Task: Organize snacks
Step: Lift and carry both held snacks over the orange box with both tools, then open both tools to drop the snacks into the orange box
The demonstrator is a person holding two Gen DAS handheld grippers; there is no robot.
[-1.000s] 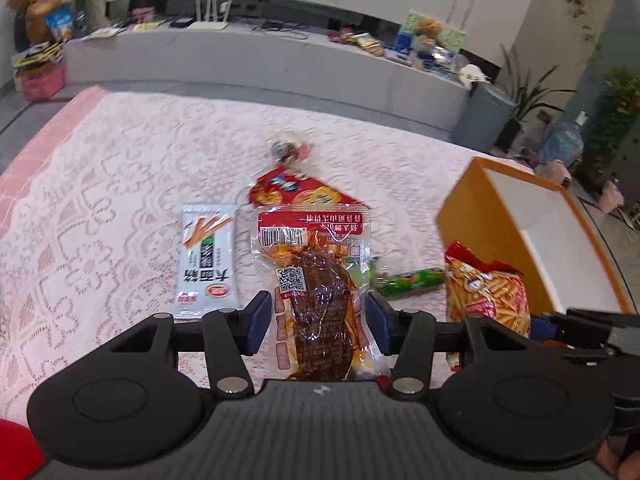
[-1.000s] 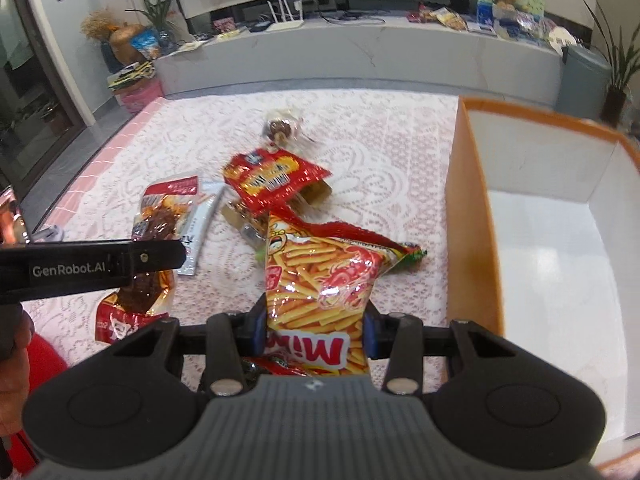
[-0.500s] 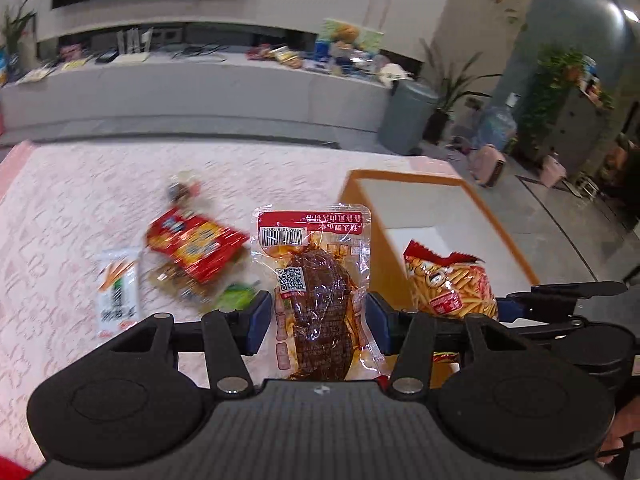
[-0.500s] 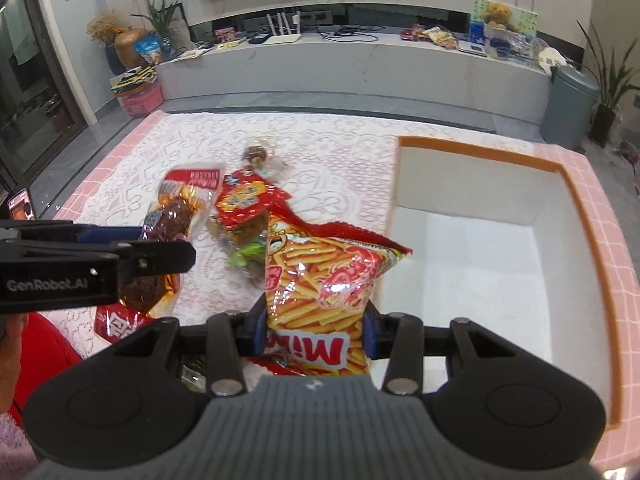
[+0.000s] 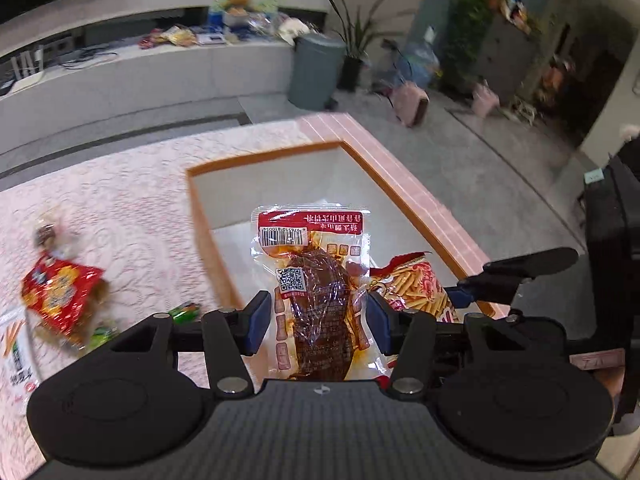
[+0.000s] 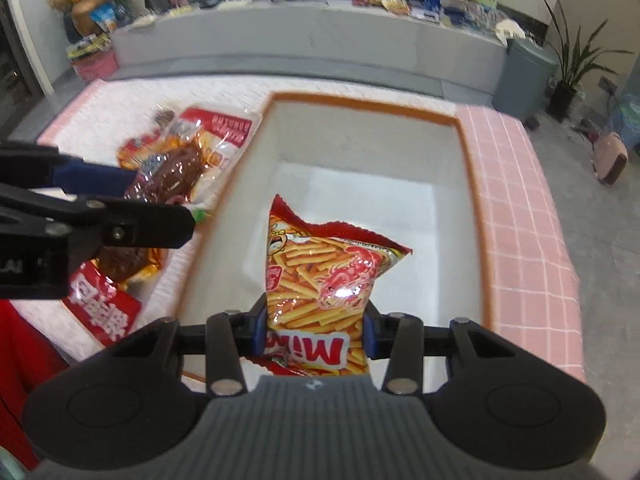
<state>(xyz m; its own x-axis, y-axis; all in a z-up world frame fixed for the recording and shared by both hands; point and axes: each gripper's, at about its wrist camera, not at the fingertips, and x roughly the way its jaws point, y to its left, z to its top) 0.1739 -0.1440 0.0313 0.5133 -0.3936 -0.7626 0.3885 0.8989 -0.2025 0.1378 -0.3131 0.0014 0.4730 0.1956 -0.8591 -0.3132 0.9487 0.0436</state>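
My left gripper [image 5: 318,316] is shut on a clear packet of brown braised meat [image 5: 316,288] with a red label and holds it over the near left part of the orange-rimmed white box [image 5: 276,160]. My right gripper [image 6: 314,328] is shut on a red and orange bag of shrimp sticks [image 6: 320,276] and holds it above the inside of the box [image 6: 472,184]. The shrimp stick bag [image 5: 416,284] also shows in the left wrist view, just right of the meat packet. The meat packet [image 6: 172,176] and left gripper fingers [image 6: 132,224] show at the left of the right wrist view.
On the lace tablecloth [image 5: 120,208] left of the box lie a red snack bag [image 5: 60,296], a green packet [image 5: 184,312], a white packet [image 5: 16,356] and a small wrapped sweet [image 5: 44,236]. The table's pink tiled edge [image 6: 520,216] runs right of the box.
Both grippers have carried their packets to the right, from over the tablecloth to over the box. The other snacks have stayed on the cloth.
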